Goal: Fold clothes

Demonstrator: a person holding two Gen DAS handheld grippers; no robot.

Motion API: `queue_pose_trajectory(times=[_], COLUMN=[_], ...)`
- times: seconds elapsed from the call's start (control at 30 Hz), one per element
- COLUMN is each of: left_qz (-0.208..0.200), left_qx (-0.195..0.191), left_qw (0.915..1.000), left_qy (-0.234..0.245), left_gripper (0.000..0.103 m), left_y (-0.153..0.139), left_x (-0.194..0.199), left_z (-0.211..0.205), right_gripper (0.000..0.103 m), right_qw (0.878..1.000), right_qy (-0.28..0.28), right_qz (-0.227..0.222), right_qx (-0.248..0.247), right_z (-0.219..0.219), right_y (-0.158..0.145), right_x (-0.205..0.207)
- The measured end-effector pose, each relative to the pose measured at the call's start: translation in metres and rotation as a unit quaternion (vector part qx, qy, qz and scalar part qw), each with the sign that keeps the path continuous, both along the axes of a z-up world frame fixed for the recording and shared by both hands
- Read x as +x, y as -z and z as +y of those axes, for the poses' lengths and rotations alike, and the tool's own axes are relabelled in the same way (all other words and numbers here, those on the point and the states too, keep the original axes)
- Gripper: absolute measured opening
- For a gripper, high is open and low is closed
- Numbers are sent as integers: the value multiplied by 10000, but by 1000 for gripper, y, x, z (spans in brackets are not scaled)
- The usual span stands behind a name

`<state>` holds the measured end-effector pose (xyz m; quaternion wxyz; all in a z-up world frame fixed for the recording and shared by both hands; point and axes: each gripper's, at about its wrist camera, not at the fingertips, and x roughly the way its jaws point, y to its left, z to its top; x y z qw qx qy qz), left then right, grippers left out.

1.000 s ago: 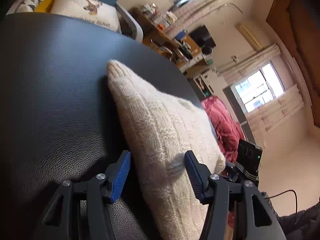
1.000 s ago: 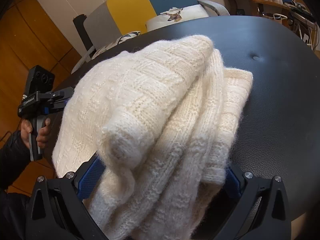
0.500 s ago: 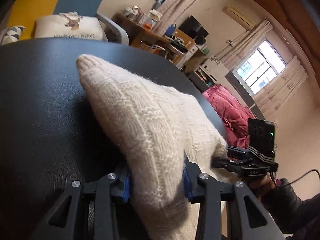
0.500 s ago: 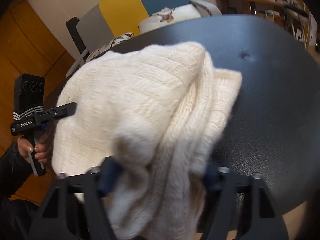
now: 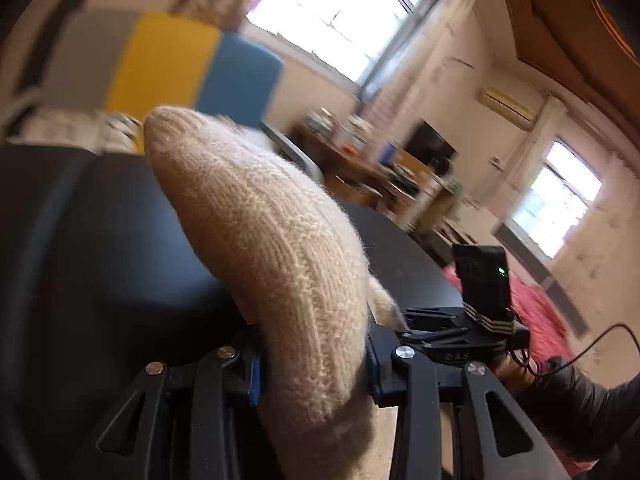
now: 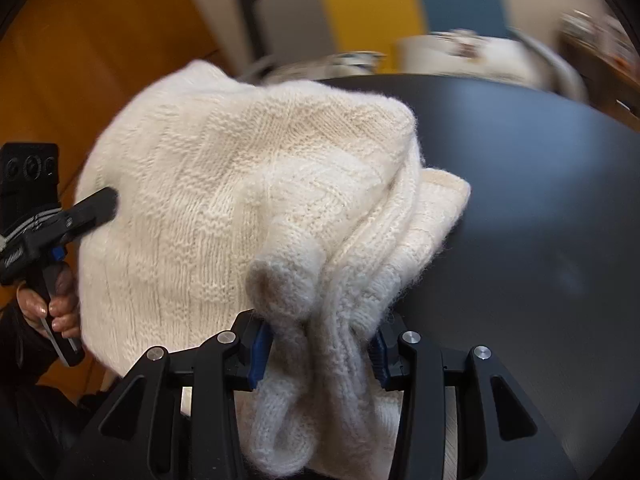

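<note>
A cream knitted sweater (image 5: pixel 272 248) lies bunched on the black padded table (image 5: pixel 100 240). My left gripper (image 5: pixel 314 360) is shut on a thick fold of its edge, blue pads pressed into the knit. In the right wrist view the sweater (image 6: pixel 240 184) is a rounded heap. My right gripper (image 6: pixel 320 352) has a gathered bundle of it between its pads, and its jaws are closing on the knit. The left gripper (image 6: pixel 96 208) shows at the heap's left side, held by a hand (image 6: pixel 52 304). The right gripper (image 5: pixel 424 320) appears beyond the sweater in the left wrist view.
A chair with a grey, yellow and blue back (image 5: pixel 168 68) stands behind the table (image 6: pixel 520 200). A cluttered wooden desk (image 5: pixel 360 160) sits under the windows. A red cloth (image 5: pixel 536 312) lies at the right, and a cable (image 5: pixel 600 340) runs by the sleeve.
Both grippers went from wide open around the sweater to closed on its folds. Both have since risen and swung, lifting the gripped edge; the room behind is blurred.
</note>
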<state>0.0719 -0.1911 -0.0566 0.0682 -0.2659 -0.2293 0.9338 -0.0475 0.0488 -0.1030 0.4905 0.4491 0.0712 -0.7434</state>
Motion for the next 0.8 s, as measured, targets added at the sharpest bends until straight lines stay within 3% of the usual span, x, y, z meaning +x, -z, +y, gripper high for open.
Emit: queue_pose_trajectory(times=[0.13, 0.27, 0.33, 0.4, 0.43, 0.47, 0.5, 0.57, 0.63, 0.73, 0.8], left_qz=[230, 188, -20, -512, -727, -850, -972, -1056, -1086, -1320, -1408], left_qx=[-169, -112, -17, 240, 424, 645, 866, 1197, 1399, 935, 568], left_qw=[9944, 9804, 9698, 9542, 9452, 9365, 9269, 9167, 9117, 9161, 9162], left_qy=[-1014, -1958, -2440, -2937, -3156, -3339, -3519, -3664, -3706, -3668, -3709], left_gripper=[38, 38, 39, 39, 40, 40, 42, 44, 47, 49, 49], left_y=[-14, -9, 4, 29, 41, 51, 61, 69, 70, 60, 48], left_x=[59, 107, 124, 134, 139, 146, 153, 162, 169, 172, 177], left_z=[-64, -112, -134, -155, -164, -171, -178, -186, -185, -176, -168], right_gripper=[43, 43, 43, 43, 47, 58, 61, 86, 89, 89, 89], right_qw=[9944, 9796, 9705, 9641, 9610, 9577, 9600, 9650, 9673, 9675, 9684], right_qy=[-1035, -1966, -2361, -2569, -2650, -2728, -2701, -2578, -2482, -2474, -2423], right_qz=[174, 414, 485, 537, 545, 550, 409, 103, -151, -91, 455], right_qx=[-104, -47, 112, 408, 569, 726, 612, 473, 490, 515, 374], right_z=[-101, -198, -245, -275, -291, -307, -315, -325, -329, -314, -297], right_y=[-16, -29, -28, -13, -3, 6, 8, 10, 14, 7, -12], right_x=[12, 28, 37, 46, 50, 53, 48, 37, 30, 40, 47])
